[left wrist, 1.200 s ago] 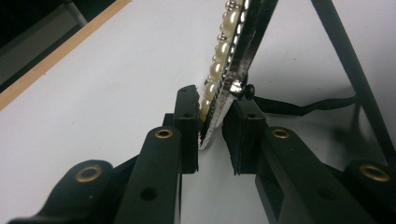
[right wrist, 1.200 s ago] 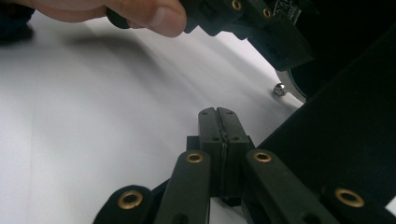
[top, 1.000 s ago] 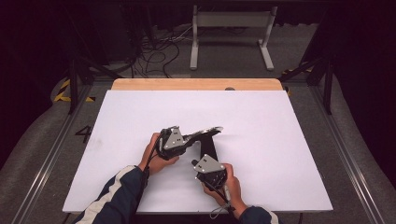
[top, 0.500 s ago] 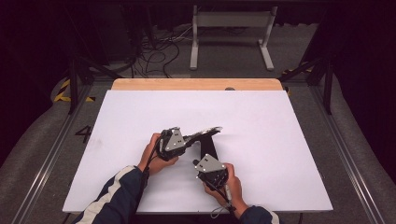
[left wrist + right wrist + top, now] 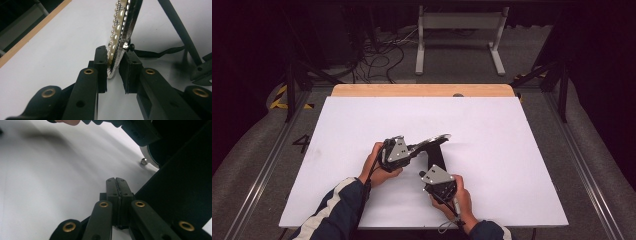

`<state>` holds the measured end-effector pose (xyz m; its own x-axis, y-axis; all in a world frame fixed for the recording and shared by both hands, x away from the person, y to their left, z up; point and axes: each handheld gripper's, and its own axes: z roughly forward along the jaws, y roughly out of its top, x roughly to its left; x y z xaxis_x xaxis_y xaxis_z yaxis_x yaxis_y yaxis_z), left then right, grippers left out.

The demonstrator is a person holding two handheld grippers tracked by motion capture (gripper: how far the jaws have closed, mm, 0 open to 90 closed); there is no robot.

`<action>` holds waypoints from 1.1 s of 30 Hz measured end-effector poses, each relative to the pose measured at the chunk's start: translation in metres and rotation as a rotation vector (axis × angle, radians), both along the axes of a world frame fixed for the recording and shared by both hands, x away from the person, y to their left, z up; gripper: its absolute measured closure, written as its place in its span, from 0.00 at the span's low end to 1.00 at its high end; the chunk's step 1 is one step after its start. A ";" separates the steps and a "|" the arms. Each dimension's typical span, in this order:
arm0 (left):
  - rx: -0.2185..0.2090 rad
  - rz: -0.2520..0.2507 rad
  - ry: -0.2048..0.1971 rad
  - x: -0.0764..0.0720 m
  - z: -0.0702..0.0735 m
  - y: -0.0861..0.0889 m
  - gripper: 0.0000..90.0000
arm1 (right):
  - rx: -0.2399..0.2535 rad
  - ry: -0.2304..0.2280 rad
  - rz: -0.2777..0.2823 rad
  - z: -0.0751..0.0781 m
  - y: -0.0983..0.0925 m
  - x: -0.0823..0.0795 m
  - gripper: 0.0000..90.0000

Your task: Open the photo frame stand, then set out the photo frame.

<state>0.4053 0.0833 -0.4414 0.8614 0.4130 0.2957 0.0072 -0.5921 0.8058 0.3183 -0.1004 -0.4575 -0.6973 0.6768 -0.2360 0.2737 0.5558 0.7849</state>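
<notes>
A flat frame (image 5: 432, 141) edged with pearls and small silver beads is held tilted above the white table top. My left gripper (image 5: 412, 148) is shut on its lower rim; in the left gripper view the pearl rim (image 5: 119, 30) sits between the two pads (image 5: 101, 57). A black back stand (image 5: 437, 158) hangs from the frame down to the table. My right gripper (image 5: 424, 174) is just left of that stand, low over the table. Its jaws (image 5: 115, 181) are shut with nothing between them, and the black stand panel (image 5: 180, 192) rises close on their right.
The white sheet (image 5: 492, 130) covers the table, with a wooden strip (image 5: 422, 90) along the far edge. A small shiny stud (image 5: 143, 161) shows by the frame's rim. A white metal stand (image 5: 459, 30) and cables lie on the floor beyond.
</notes>
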 end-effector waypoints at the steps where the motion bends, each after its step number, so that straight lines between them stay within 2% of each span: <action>1: 0.004 0.000 -0.002 0.000 0.000 0.000 0.87 | 0.001 0.000 -0.001 0.000 0.000 0.000 1.00; 5: -0.002 -0.001 0.001 0.000 0.000 0.000 0.87 | 0.010 0.015 0.001 -0.001 -0.001 0.001 1.00; 19: -0.006 -0.010 0.003 0.001 -0.001 0.001 0.87 | 0.010 0.016 -0.003 0.000 0.001 0.003 1.00; 22: -0.023 -0.012 0.012 0.002 -0.001 0.000 0.85 | 0.013 0.017 -0.005 0.000 0.001 0.003 1.00; 29: -0.023 0.003 0.021 0.003 -0.004 0.001 0.83 | 0.012 0.003 0.002 0.000 0.006 0.002 1.00; 31: -0.020 0.008 0.021 0.004 -0.005 0.001 0.82 | 0.020 -0.002 -0.003 0.001 0.007 0.002 1.00; 33: -0.023 0.010 0.025 0.005 -0.005 0.002 0.80 | 0.040 0.013 -0.007 0.001 0.007 0.003 1.00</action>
<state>0.4107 0.0851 -0.4465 0.8642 0.4277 0.2650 0.0328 -0.5734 0.8186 0.3211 -0.0937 -0.4568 -0.6953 0.6906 -0.1991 0.2882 0.5217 0.8030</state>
